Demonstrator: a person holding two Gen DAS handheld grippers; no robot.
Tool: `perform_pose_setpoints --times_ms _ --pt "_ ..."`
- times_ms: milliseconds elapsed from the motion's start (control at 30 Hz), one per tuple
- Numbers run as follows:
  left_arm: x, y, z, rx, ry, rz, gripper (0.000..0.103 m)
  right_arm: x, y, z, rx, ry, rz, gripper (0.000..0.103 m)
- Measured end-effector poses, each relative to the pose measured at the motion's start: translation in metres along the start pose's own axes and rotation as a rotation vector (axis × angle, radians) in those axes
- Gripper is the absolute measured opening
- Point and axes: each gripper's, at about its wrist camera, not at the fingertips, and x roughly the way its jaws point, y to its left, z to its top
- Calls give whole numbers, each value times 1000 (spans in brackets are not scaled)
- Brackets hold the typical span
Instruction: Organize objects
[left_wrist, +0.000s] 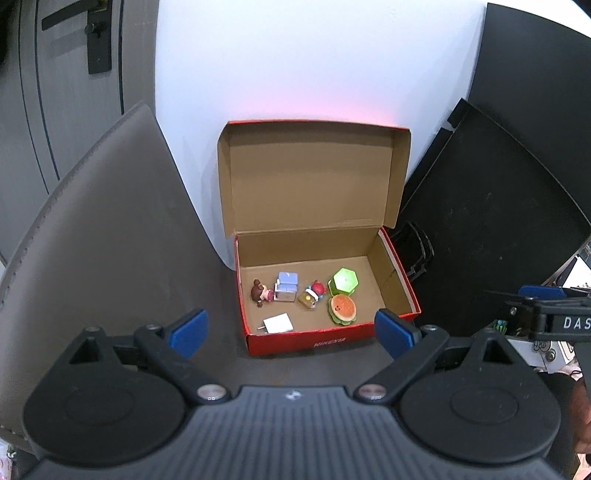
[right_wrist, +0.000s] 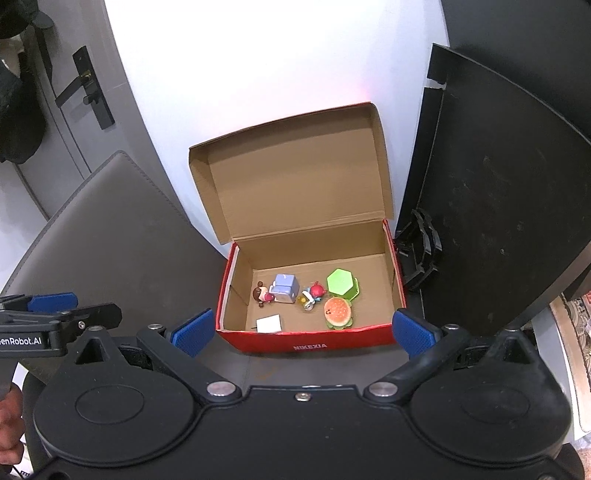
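White wall (left_wrist: 295, 55) at rear, tinged pink low down. Grey door (right_wrist: 74, 122) with black handle (right_wrist: 90, 88) at left. Grey chair back (left_wrist: 110, 206) beside it. Black panels (right_wrist: 498, 203) at right.

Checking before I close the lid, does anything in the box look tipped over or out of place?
The brown-haired doll lies on its side at the left of the red box, next to the little blue fridge. The white charger lies flat near the front. Nothing has spilled outside.
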Motion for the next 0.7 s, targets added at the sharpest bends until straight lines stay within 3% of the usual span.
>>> perform_pose_setpoints --times_ms 700 --pt "7 -4 -1 -6 10 -2 96 8 -9 -4 10 17 -21 103"
